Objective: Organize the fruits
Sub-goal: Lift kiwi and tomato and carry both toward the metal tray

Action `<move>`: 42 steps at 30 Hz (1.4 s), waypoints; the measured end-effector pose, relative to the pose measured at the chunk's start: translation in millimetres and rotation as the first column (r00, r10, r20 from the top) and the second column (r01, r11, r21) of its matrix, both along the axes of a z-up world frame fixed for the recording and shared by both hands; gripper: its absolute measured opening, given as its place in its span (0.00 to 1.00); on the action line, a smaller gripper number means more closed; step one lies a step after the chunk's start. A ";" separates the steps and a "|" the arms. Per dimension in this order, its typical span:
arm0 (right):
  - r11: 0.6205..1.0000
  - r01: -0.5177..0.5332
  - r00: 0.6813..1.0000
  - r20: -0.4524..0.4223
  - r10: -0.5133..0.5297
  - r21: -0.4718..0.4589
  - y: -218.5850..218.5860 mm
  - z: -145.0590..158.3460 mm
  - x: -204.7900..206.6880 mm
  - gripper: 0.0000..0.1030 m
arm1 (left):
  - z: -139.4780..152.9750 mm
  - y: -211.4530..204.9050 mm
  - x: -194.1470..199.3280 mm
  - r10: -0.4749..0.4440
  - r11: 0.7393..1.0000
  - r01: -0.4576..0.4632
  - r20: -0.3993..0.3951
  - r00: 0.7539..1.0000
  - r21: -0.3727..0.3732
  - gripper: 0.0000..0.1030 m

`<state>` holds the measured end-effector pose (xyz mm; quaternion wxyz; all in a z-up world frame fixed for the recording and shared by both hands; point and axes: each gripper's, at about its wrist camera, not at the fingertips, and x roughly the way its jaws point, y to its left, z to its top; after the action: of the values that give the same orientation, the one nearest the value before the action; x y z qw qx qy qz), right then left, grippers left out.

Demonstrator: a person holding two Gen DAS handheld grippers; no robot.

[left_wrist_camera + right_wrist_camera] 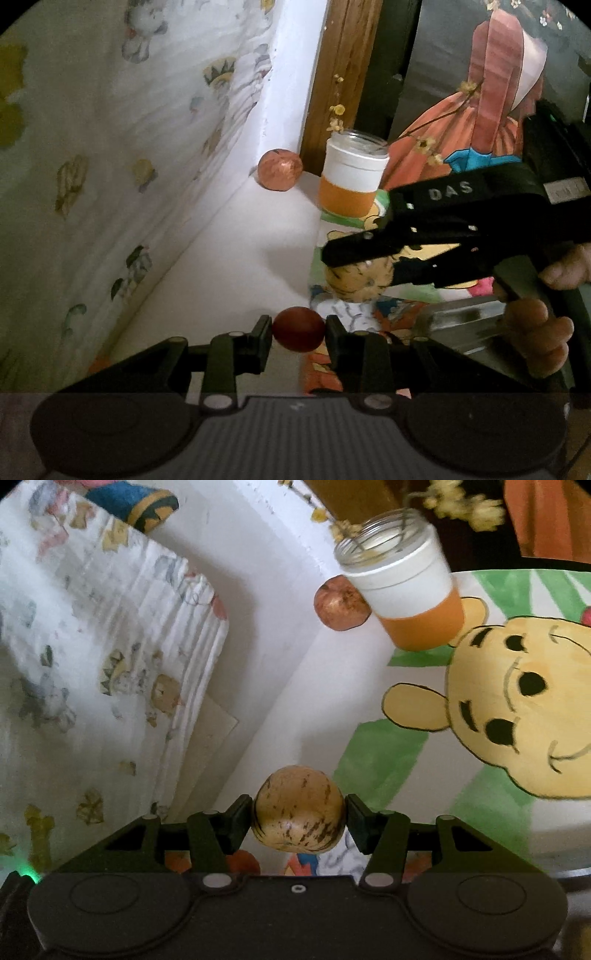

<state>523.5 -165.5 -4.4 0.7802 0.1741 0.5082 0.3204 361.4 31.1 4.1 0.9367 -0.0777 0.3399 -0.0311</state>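
On the left, the left gripper [298,332] is clamped on a small dark red oval fruit [298,328], held above the white tabletop [236,258]. To its right, the right gripper [300,812] pinches a yellow, brown-streaked round fruit [300,810] over the edge of a painted cartoon-bear mat [376,753]. Both fruits look mid-carry; the next move probably calls for a destination, yet no bowl or tray shows. A reddish round fruit [279,170] sits in the back corner, beside a white-and-orange glass jar of dried flowers [352,177] and partly hidden behind it in the right wrist view. The right edge is dim.
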 end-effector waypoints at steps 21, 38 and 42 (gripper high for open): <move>0.993 0.120 0.988 0.095 -0.120 0.000 -119.9 54.3 -83.7 0.55 | 27.6 -70.3 -36.6 -0.154 0.985 0.157 0.050 0.987 -0.068 0.34; 0.982 0.184 0.978 0.092 -0.187 0.037 -181.2 48.2 -163.4 0.55 | 14.0 -116.7 -61.0 -0.270 0.959 0.268 -0.013 0.963 -0.093 0.34; 0.975 0.215 0.970 0.104 -0.219 0.052 -195.4 48.8 -177.5 0.55 | 10.7 -128.2 -61.8 -0.299 0.952 0.296 -0.033 0.954 -0.081 0.34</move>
<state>345.9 -360.9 44.4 0.8335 0.2265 0.4361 0.2525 299.6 -97.1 14.8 0.9099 -0.0615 0.3674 -0.1828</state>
